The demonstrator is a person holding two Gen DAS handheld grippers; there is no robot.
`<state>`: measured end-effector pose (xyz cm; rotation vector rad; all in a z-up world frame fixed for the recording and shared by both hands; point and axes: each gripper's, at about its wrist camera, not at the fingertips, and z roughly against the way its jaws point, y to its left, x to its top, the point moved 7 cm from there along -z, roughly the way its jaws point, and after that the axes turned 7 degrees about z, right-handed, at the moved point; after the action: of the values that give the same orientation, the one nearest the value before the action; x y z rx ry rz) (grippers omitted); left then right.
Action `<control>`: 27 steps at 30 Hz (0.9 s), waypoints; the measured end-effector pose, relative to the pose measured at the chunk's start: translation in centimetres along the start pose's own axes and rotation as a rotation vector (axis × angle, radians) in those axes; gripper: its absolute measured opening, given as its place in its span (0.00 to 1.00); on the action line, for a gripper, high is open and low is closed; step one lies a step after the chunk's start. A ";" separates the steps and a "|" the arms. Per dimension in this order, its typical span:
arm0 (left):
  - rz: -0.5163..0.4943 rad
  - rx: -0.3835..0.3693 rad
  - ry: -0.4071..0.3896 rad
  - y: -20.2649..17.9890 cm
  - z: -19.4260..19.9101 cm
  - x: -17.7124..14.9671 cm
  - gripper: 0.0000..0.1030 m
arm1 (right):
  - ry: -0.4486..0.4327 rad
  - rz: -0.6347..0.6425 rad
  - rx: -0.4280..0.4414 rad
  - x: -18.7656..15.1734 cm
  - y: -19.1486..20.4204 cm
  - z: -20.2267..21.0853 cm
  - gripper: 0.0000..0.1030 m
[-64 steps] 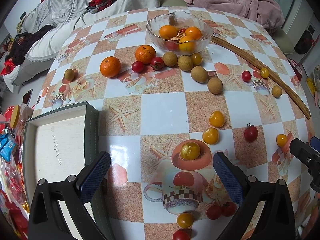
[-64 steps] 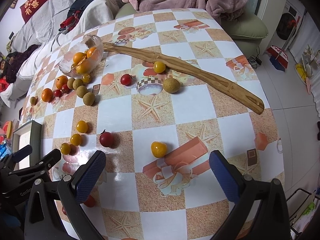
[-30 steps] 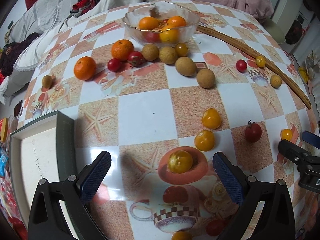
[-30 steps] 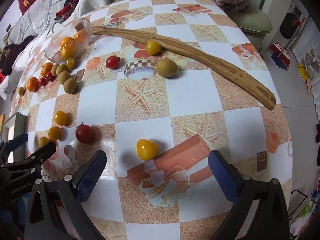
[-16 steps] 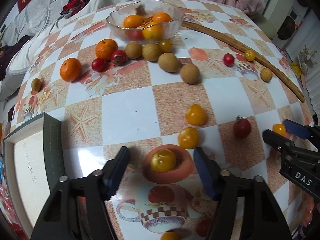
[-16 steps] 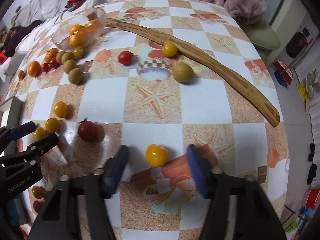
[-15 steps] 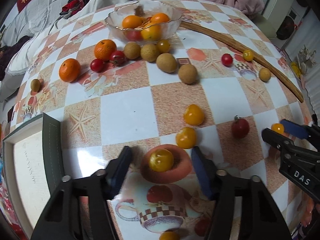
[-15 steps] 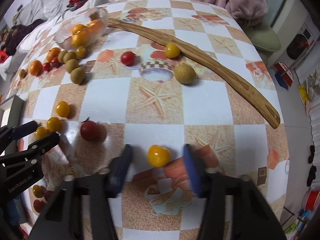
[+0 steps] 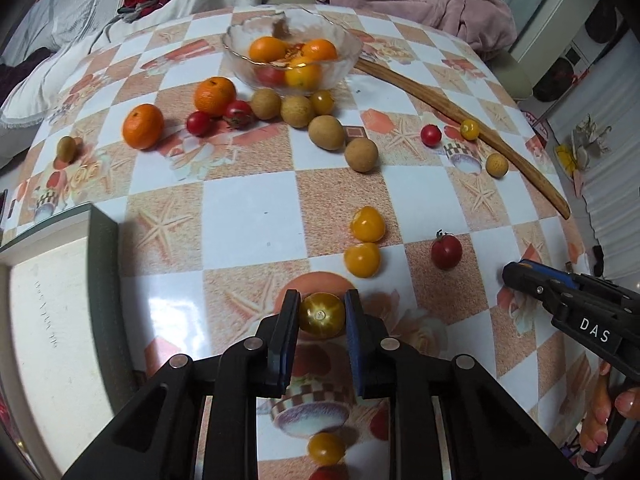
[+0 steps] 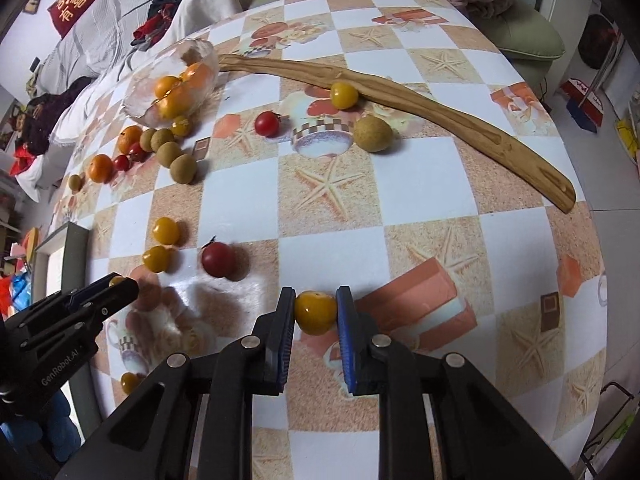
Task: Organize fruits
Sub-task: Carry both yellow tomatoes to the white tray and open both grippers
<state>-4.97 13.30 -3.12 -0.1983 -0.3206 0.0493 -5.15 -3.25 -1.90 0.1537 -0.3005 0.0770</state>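
I have a fruit in each gripper at once, which I judge saves a trip to the bowl point(image 9: 294, 46). My left gripper point(image 9: 322, 318) has its jaws drawn in close on a yellow tomato point(image 9: 321, 314), both blue pads touching its sides, stem scar facing the camera; it sits low on the table point(image 9: 248, 216), over a printed orange disc. My right gripper point(image 10: 316, 312) is likewise narrowed onto a second tomato point(image 10: 315, 312), a deeper orange-yellow, pads pressed on either flank, beside a printed brick shape. I cannot tell whether either fruit has left the surface. Both skins are smooth, glossy and taut, so I would squeeze lightly; they look likely to slip or split. The bowl is clear pressed glass with a scalloped rim, far across the table, already holding oranges and tomatoes, which makes it the likely goal. Loose fruit lies scattered between: two dimpled mandarins point(image 9: 214, 95), dull tan longans point(image 9: 326, 132) with a rough matte shell, shiny red cherry tomatoes point(image 9: 446, 251), and two more yellow ones point(image 9: 362, 259) just beyond my left gripper. A long curved wooden stick point(image 10: 400, 100) lies along the far right side. The tablecloth is a slick checked vinyl that glares under the light, and a shallow white tray point(image 9: 52, 320) with a dark rim sits at the left edge.
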 end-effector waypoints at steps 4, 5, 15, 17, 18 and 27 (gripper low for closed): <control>0.014 -0.003 -0.009 1.0 1.1 0.0 0.23 | -0.005 0.009 0.014 0.1 1.1 0.6 0.22; 0.018 -0.002 -0.013 1.3 1.4 0.0 0.23 | -0.008 0.015 0.020 0.2 1.6 0.8 0.22; 0.077 0.014 -0.074 6.2 5.7 -0.2 0.23 | -0.034 0.112 0.088 2.1 8.8 1.8 0.22; 0.107 0.030 -0.087 8.3 6.6 -0.4 0.23 | -0.033 0.145 0.109 2.5 11.2 1.7 0.22; 0.121 0.040 -0.093 9.3 7.0 -0.4 0.23 | -0.032 0.160 0.120 2.7 12.3 1.6 0.22; 0.264 0.170 -0.107 20.1 8.4 -2.7 0.23 | -0.001 0.320 0.254 3.4 25.4 -0.4 0.22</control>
<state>-10.57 34.37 -0.20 -0.0682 -0.3929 0.3482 -4.34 22.05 2.29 0.3569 -0.3142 0.4329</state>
